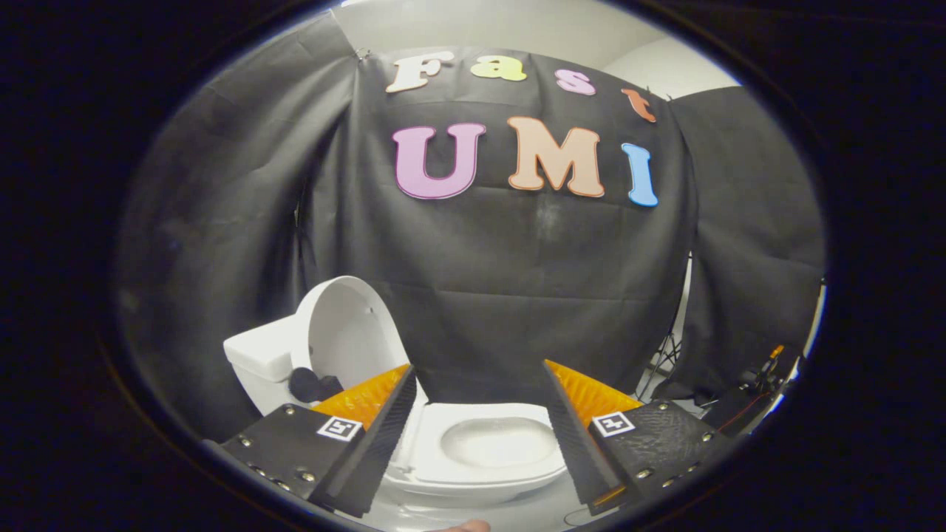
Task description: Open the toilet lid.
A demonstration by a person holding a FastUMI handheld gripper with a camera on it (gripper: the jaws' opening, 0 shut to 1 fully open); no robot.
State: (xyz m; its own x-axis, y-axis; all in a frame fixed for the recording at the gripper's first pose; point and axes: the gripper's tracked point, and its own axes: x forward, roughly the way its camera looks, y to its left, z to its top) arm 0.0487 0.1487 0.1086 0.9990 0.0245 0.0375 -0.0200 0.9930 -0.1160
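The claw (479, 373) is spread wide, holding nothing. The seat (488, 451) lies between its fingers; the lid (347, 332) stands raised beyond the left finger.

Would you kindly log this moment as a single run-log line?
lid: raised, upright | seat: down, between fingers | hand-held gripper: open, holding nothing

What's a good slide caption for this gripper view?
Toilet lid raised against the tank, seat down; the tool hovers open above the seat, touching nothing.
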